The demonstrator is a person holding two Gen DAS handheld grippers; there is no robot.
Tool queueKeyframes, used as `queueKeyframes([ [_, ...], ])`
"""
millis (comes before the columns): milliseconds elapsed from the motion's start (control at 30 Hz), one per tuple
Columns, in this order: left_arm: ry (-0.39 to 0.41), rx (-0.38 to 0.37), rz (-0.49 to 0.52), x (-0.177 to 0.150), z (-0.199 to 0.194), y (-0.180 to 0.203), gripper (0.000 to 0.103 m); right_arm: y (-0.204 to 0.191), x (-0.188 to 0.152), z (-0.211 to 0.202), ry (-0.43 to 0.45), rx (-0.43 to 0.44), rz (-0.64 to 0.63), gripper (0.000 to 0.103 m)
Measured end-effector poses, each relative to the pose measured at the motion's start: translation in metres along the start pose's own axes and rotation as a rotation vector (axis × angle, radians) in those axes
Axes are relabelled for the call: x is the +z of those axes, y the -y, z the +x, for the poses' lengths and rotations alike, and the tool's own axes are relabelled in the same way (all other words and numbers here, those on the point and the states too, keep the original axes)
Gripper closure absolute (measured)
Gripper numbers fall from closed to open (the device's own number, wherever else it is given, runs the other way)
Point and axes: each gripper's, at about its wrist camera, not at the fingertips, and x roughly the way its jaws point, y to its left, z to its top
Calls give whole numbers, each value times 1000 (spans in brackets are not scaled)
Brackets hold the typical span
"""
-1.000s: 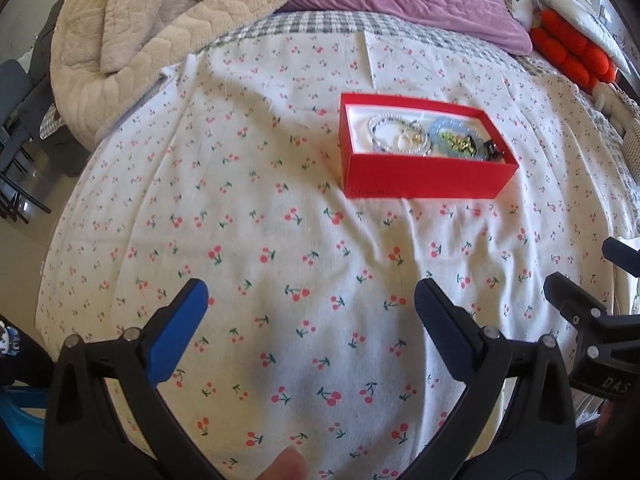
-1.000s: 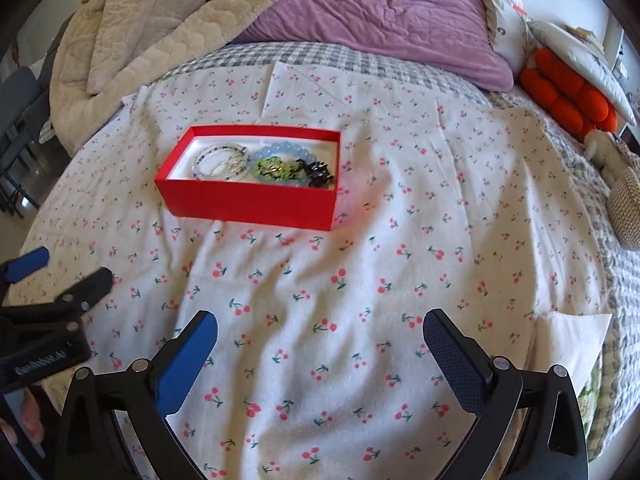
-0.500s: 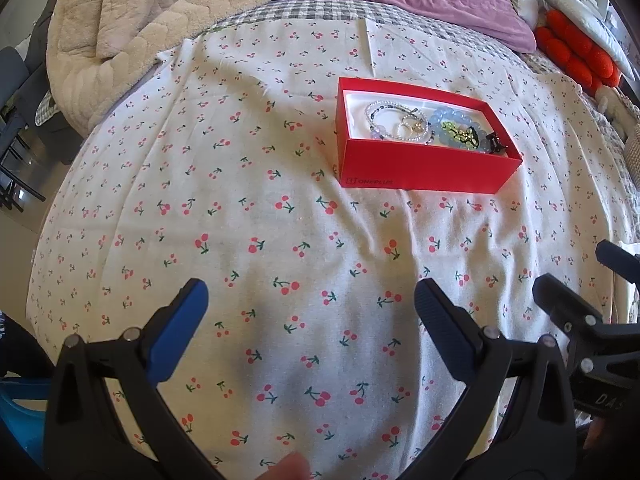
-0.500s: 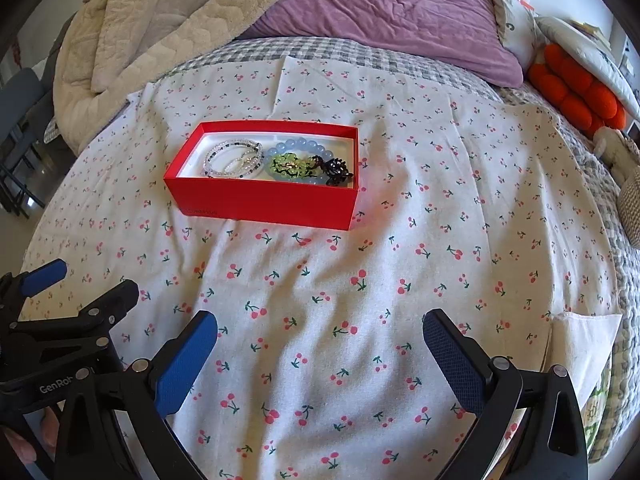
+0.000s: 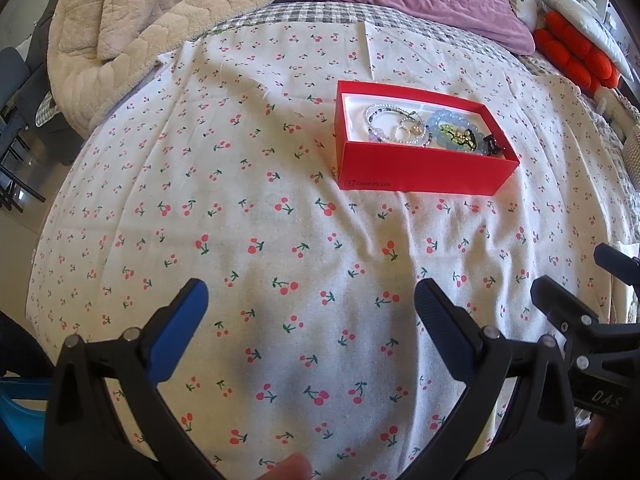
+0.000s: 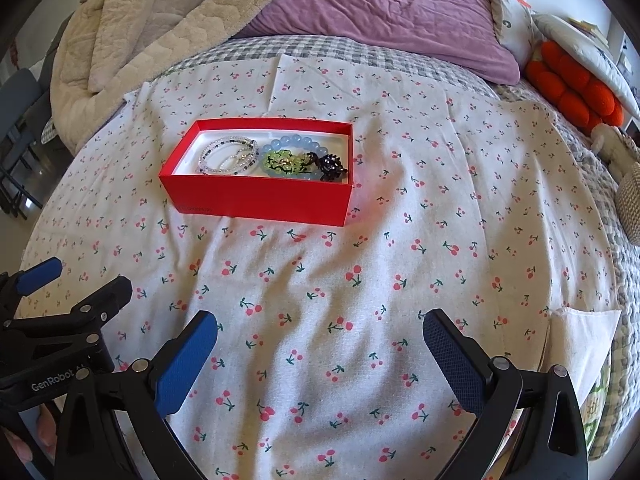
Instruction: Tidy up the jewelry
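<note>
Nearest, the left gripper (image 5: 310,296) and the right gripper (image 6: 320,326) both hover with fingers spread wide and nothing between them, above a cherry-print cloth (image 6: 304,280) laid over the bed. Farther on, well apart from both, a red box (image 6: 260,196) sits open on the cloth. Inside lie clear beaded bracelets (image 6: 228,156), a pale blue bead bracelet (image 6: 296,144), a green ornament (image 6: 286,164) and a black piece (image 6: 330,166). Beyond are a beige blanket (image 6: 160,12) and a purple pillow (image 6: 384,12).
</note>
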Motion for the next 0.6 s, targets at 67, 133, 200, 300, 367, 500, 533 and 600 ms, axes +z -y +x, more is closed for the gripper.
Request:
queueKeyframes([
  [67,3,1,-1,0,-1,0,1,0,0,0,2,-2,2,0],
  [133,5,-1,-2,0,-1,0,1,0,1,0,2,-5,2,0],
  [200,7,-1,-1,0,-1,0,1,1,1,0,3,-8,4,0],
  [300,4,-1,2,0,0,0,1,3,1,0,5,-14,9,0],
  [367,2,0,3,0,1,0,1,3,0,2,1,-16,10,0],
  [500,0,6,12,-2,2,2,1,4,0,4,-4,-21,10,0],
  [533,1,6,13,-2,2,2,1,4,0,5,-6,-21,9,0],
  [600,2,4,14,-2,2,3,1,3,0,5,-5,-19,8,0],
])
